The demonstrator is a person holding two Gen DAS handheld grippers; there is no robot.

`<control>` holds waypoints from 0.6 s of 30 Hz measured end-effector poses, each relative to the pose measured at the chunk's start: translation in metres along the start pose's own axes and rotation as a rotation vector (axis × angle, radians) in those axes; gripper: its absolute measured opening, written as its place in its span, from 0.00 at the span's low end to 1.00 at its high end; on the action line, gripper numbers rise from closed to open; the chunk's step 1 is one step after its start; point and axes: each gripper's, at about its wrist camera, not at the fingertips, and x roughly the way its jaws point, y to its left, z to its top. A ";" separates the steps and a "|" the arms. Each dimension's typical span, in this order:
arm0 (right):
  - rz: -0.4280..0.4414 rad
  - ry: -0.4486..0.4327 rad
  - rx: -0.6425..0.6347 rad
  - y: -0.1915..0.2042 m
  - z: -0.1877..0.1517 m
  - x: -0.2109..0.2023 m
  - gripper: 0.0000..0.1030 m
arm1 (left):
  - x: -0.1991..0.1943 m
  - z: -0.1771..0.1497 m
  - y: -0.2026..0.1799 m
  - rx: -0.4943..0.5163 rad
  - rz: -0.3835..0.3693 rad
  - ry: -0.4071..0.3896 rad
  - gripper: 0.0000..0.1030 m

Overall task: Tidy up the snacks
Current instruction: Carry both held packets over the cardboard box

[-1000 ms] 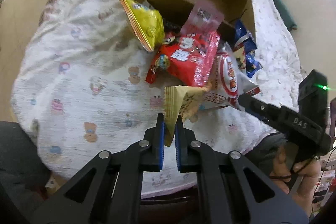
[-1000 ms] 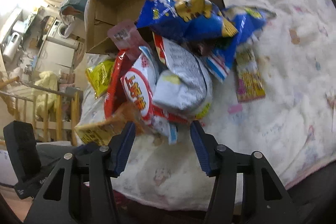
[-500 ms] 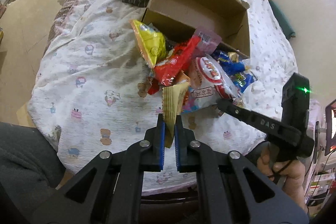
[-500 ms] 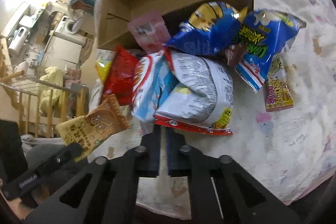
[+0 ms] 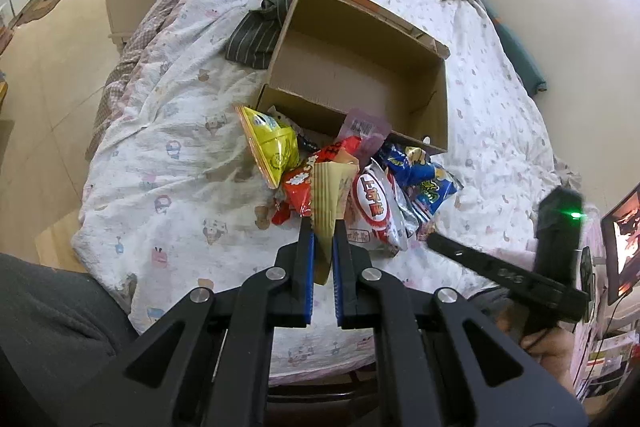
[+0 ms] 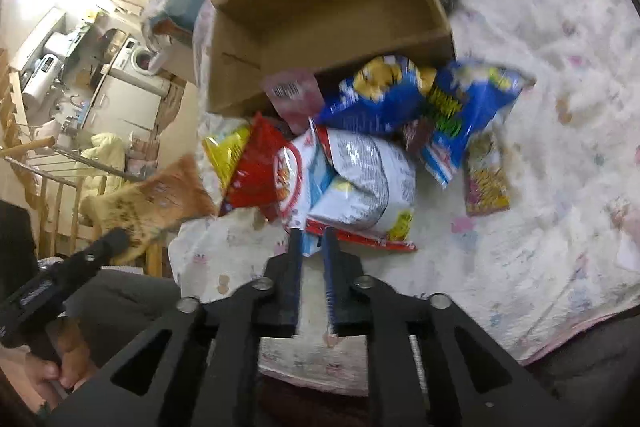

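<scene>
Over the bed [image 5: 180, 163], two snack grabs under way beside an empty box.
Left gripper [image 5: 323, 239] pinches the tan cracker packet [image 5: 328, 195] by its bottom edge, clear of the pile, likely so it can swing over the near wall of the cardboard box [image 5: 434, 95]. Right gripper [image 6: 311, 247] jaws narrow, have just been easing open a bit; the white bag's [image 6: 360, 179] blue-and-red corner sits between them, frame blurred, can't tell if the pads bite. Rest of the snacks, yellow bag [image 5: 272, 147], red bag [image 6: 256, 167], blue bags [image 6: 420, 99], lie heaped against the box front, none inside yet. Edge grips suit floppy packs but may slip.
</scene>
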 end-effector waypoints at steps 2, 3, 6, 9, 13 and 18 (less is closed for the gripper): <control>0.007 0.028 0.021 0.000 0.001 0.013 0.20 | 0.000 0.002 0.000 0.002 0.001 0.000 0.05; 0.012 0.038 0.033 0.001 -0.001 0.018 0.21 | 0.000 0.003 0.000 0.003 0.001 -0.001 0.05; 0.026 0.052 0.067 -0.001 0.002 0.030 0.36 | -0.001 0.006 0.000 0.009 0.006 -0.008 0.05; 0.018 0.050 0.065 0.003 0.007 0.038 0.52 | -0.001 0.008 0.000 0.012 0.008 -0.008 0.05; 0.014 0.069 0.062 0.006 0.015 0.050 0.49 | 0.003 0.011 0.001 0.014 0.012 -0.008 0.05; 0.022 0.078 0.028 0.011 0.014 0.057 0.19 | 0.010 0.015 0.001 0.017 0.021 0.000 0.05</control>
